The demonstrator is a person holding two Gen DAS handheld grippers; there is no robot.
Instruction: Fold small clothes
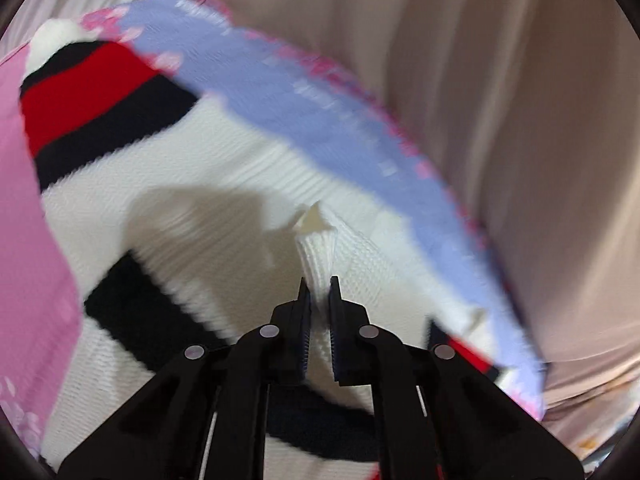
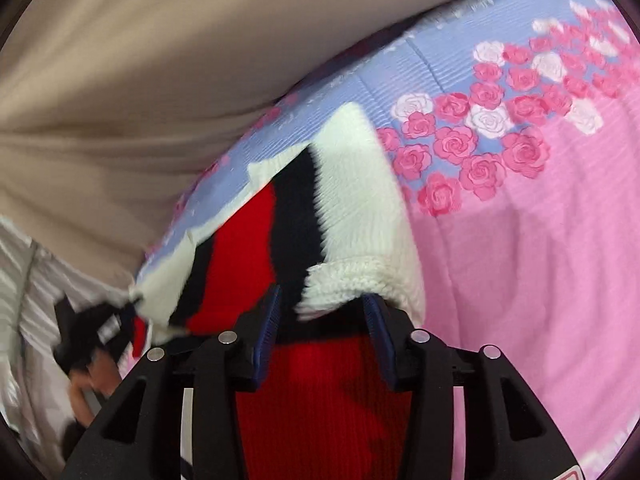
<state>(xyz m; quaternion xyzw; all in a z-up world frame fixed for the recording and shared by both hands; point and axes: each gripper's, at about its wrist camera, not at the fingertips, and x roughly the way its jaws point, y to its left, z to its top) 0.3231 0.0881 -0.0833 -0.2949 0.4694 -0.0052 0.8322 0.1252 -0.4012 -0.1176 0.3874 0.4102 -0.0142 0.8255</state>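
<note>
- a white fold of the striped sweater [image 1: 224,184] is pinched by the left tongs [image 1: 319,292].
- its knitted edge is held between the narrowly parted right tongs [image 2: 325,308].
- the floral bedsheet [image 2: 540,240] lies underneath.

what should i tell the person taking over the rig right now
Left tongs: shut on a pinch of white ribbed knit of the sweater.
Right tongs: jaws apart around the sweater's white edge; red knit lies between them. Whether they grip is unclear.
The white, black and red striped sweater is on the floral bedspread, pink and lavender with roses, beige curtain behind.
Done: sweater taken at two spots; how far it is folded cannot be told.
Left: probably finish the fold and lay it flat.
</note>
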